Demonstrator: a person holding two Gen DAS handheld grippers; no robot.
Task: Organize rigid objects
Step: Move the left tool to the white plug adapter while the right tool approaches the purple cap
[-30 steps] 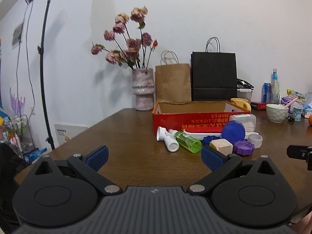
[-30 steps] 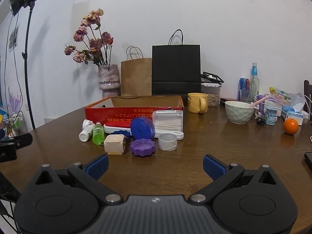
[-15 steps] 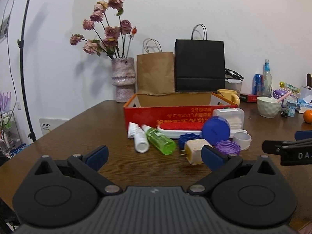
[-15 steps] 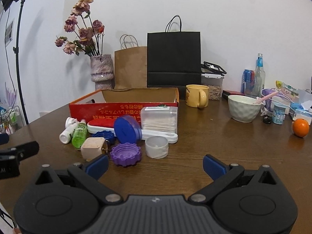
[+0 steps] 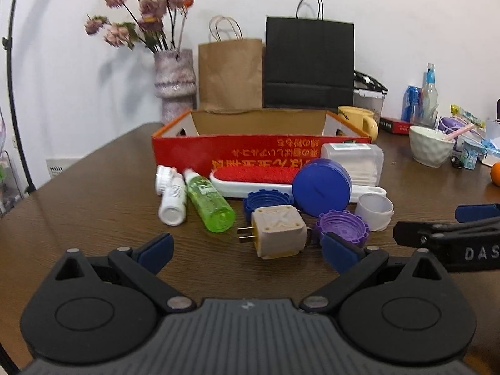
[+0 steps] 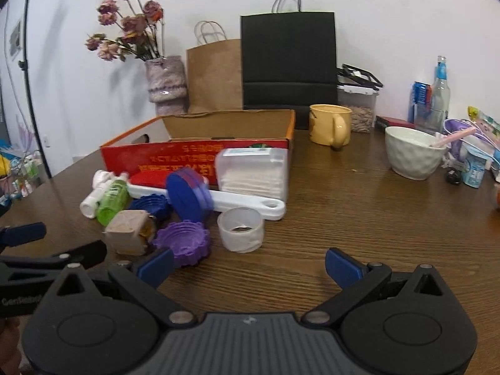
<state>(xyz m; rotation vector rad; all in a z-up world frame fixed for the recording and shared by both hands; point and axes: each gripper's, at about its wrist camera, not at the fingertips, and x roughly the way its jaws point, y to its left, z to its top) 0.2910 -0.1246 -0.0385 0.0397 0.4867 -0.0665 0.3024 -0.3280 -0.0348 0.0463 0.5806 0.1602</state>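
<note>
Left gripper is sitting wide open over the table, holding nothing; its blue fingertips are flanking the near edge of the clutter. Right gripper is likewise gaping and empty, hovering low over bare wood just right of the pile; its left tip is sitting in front of the purple cap.

Task items are lying in a cluster in front of the red box, none inside it as far as the views are showing; white bottle and green bottle are lying on their sides, side by side, at the left; plug is resting nearest the left gripper, prongs pointing left; dark blue cap is sitting behind the plug; blue lid is leaning on edge against the red-and-white brush; white ring is standing just right of the purple cap; clear box is standing against the red box's front wall.

Behind the red box: vase, brown bag, black bag; mug and bowl are standing well apart to the right.
</note>
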